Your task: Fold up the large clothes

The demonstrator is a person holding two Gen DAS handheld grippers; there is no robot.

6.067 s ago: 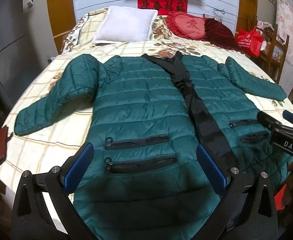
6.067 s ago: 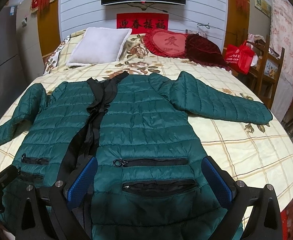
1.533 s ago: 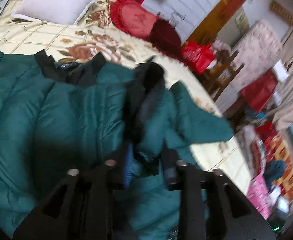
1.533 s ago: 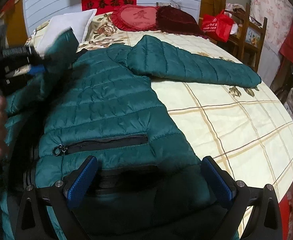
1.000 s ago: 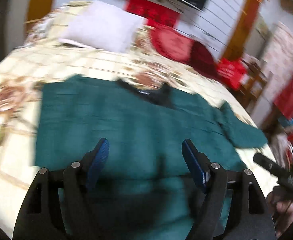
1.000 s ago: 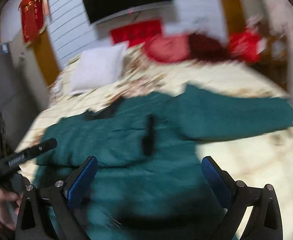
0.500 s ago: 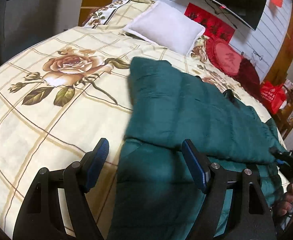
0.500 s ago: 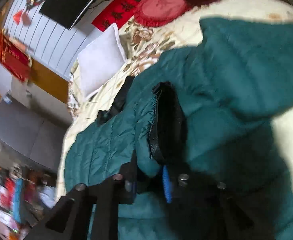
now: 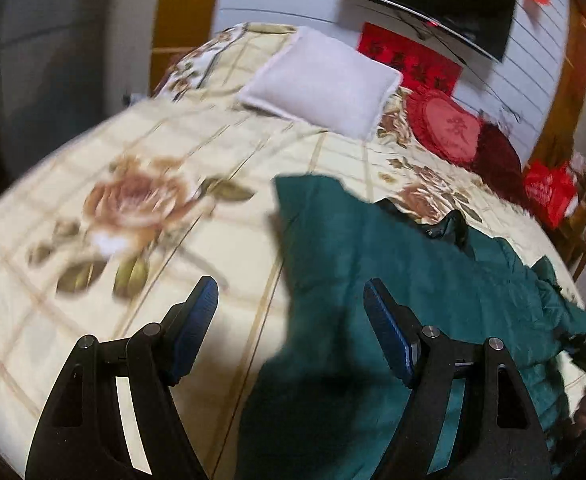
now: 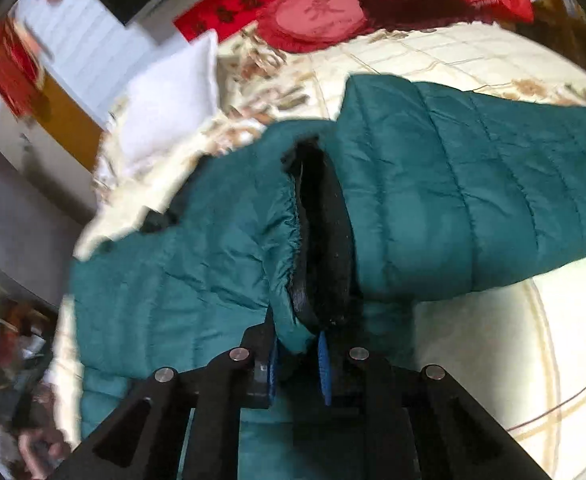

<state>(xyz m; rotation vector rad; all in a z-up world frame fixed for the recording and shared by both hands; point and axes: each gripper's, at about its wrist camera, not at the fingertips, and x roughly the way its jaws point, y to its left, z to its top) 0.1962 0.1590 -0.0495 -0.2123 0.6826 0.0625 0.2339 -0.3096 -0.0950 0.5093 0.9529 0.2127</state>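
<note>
I am looking across a bed (image 9: pixel 73 320) covered in a cream checked spread with brown roses, filling the left and centre of both views. My left gripper (image 9: pixel 289 328) is hanging released, nothing between its blue pads. The green puffer jacket (image 9: pixel 373 280) is lying at centre right. My right gripper (image 10: pixel 297 368) is grasping the jacket's cuff (image 10: pixel 293 272) at lower centre, jaws beginning to ease apart. A white pillow (image 9: pixel 325 84), red cushions (image 9: pixel 449 128) and a wall television (image 9: pixel 433 12) are sitting at the upper right.
</note>
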